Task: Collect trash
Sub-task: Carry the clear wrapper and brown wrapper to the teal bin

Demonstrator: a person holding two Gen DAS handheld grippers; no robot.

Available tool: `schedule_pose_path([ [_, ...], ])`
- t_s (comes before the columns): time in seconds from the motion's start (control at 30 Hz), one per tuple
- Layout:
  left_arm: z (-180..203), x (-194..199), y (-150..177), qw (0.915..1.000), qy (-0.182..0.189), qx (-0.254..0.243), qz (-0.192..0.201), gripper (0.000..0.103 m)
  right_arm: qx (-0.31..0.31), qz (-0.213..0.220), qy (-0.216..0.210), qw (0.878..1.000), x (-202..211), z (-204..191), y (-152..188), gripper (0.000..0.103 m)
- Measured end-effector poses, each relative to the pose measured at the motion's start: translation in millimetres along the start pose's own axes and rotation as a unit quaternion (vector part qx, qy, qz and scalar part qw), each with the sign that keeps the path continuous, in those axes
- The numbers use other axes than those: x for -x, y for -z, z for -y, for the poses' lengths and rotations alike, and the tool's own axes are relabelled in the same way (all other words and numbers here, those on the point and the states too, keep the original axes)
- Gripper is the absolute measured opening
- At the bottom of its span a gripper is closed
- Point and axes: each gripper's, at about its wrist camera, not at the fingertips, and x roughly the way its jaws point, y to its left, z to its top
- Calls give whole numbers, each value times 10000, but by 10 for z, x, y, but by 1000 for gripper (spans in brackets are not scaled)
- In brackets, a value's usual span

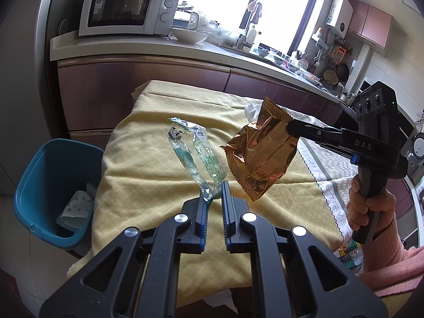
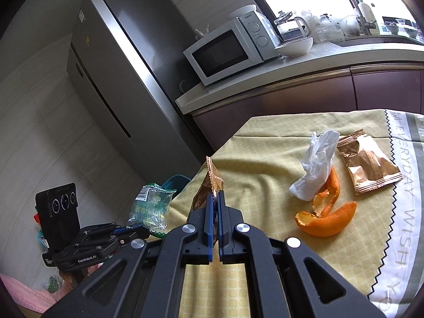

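My left gripper is shut on the end of a clear green-printed wrapper, which sticks up above the yellow tablecloth. My right gripper comes in from the right, shut on a crumpled copper foil wrapper that hangs in the air. In the right wrist view the right gripper pinches that copper wrapper, and the left gripper holds the clear wrapper at the lower left. A blue bin stands on the floor left of the table, with paper scraps inside.
On the cloth lie a crumpled white tissue, orange peel and a second copper wrapper. A counter with a microwave runs behind the table. A fridge stands beyond the bin. A hand grips the right handle.
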Motion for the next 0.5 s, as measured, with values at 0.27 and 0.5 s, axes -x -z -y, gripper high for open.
schedule_pose_path([
  [0.27, -225, 170, 28, 9995, -280, 130, 93, 10, 144, -101, -214, 9996, -244, -188, -80, 2],
  [0.5, -387, 275, 29, 9984, -473, 247, 168, 10, 241, -239, -382, 9987, -458, -351, -136, 2],
])
